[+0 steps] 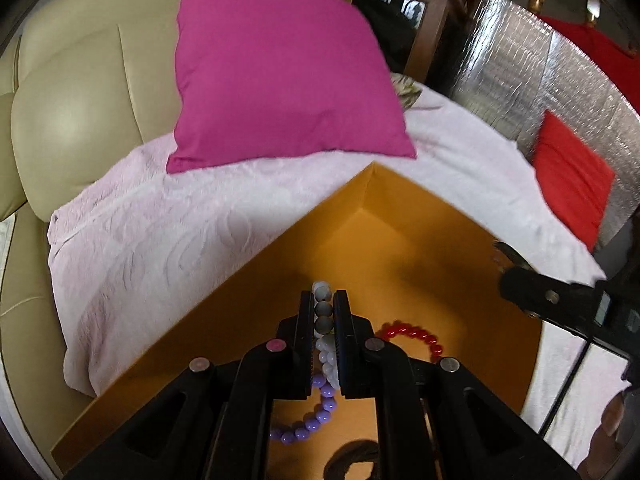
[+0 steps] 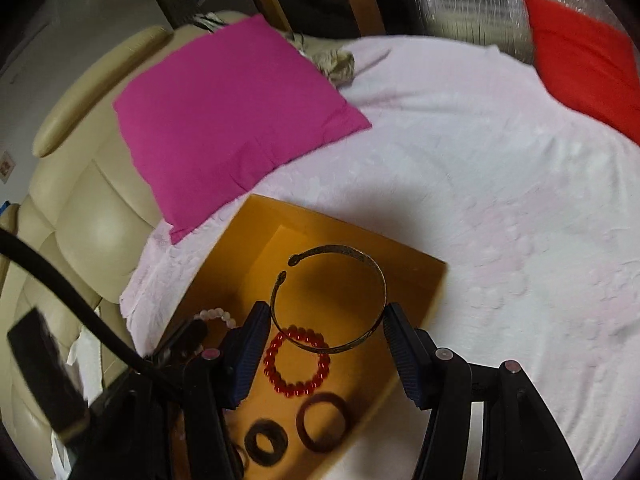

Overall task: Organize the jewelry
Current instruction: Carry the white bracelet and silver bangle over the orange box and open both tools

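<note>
On my left, the left gripper [image 1: 324,320] has its jaws clamped tight on a beaded bracelet [image 1: 323,312], whose grey and white beads run straight along the fingers toward twelve o'clock while its purple tail [image 1: 316,420] hangs loose toward six. Directly below it lies the orange box [image 1: 420,240], its far corner pointing at twelve, so I judge the drop to be nearly straight down rather than a reach. A red bead bracelet [image 1: 416,334] already rests on the box floor at about three o'clock from those fingers. On my right, the right gripper [image 2: 326,344] holds a metal cuff bangle [image 2: 340,300] across its wide-set pads, the bangle's open gap turned toward ten o'clock and its ring lying flat across the jaws. It too hangs over the box [image 2: 420,280], with the red bracelet [image 2: 298,362] just under it and two dark rings, a brown bangle [image 2: 323,422] and a hair tie [image 2: 266,442], at six. Both hands look about equally close to the box; the left seems set deeper over it. Everything sits on a pale pink blanket [image 2: 500,200] spread over a bed, with a magenta pillow [image 2: 224,120] at eleven, a red cushion [image 2: 584,60] at two, and a cream padded headboard [image 1: 80,100] far left.
</note>
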The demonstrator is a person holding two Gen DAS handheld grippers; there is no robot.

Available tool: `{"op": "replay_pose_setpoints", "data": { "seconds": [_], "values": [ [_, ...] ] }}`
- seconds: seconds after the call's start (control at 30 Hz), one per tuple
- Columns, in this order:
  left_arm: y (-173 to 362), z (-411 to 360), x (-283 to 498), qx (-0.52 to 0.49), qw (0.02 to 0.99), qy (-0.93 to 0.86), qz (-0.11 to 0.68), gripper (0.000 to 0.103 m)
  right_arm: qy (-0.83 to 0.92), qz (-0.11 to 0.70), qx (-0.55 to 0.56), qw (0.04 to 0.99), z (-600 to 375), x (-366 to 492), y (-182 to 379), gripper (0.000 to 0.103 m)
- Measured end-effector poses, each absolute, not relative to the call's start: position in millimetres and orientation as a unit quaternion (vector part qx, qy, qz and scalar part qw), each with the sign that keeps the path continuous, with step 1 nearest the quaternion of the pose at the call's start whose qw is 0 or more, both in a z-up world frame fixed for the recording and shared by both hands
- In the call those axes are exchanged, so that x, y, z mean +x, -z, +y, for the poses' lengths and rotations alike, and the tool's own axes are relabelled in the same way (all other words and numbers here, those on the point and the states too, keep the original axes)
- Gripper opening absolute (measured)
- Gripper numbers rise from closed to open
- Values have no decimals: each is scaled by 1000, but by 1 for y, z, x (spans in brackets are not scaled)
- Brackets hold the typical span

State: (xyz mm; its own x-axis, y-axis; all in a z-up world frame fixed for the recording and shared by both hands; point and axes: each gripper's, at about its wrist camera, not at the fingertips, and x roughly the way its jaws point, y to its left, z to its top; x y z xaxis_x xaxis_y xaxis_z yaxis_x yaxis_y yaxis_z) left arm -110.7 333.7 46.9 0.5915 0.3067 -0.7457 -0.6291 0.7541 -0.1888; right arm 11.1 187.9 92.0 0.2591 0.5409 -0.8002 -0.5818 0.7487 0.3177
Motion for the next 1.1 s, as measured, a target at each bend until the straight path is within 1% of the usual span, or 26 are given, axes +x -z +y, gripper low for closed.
{"op": "replay_pose_setpoints", "data": {
  "seconds": [0.1,0.27,0.5,0.73,0.8,0.87,0.9,0.97,1.0,1.03,1.07,1.1],
  "values": [
    [-40,333,-105,-215,857,-282,375,10,-342,520,-22,782,204,21,-75,61],
    [-31,335,-100,-211,844,-298,392,10,-316,534,-38,783,222,34,-59,62],
    [-24,336,-95,-207,830,-313,411,10,-306,539,-69,782,236,39,-54,62],
    [-22,337,-96,-213,826,-315,416,10,-299,529,-61,792,230,43,-58,64],
    [-24,337,-97,-212,826,-318,414,12,-301,529,-42,792,223,46,-60,64],
    [-27,337,-99,-216,828,-316,410,26,-306,528,-23,792,215,48,-64,64],
    [-31,335,-100,-217,832,-313,403,30,-307,526,-14,793,209,48,-67,64],
    [-40,331,-103,-207,841,-316,388,45,-305,519,-3,798,199,48,-73,64],
    [-45,328,-105,-203,846,-315,379,49,-310,514,5,800,193,46,-77,64],
    [-50,326,-107,-201,850,-313,373,58,-312,510,8,802,188,43,-81,64],
    [-55,322,-109,-200,856,-309,364,63,-306,503,7,808,181,40,-86,64],
    [-62,318,-113,-198,862,-305,352,64,-309,494,9,813,172,36,-92,64]
  ]
}}
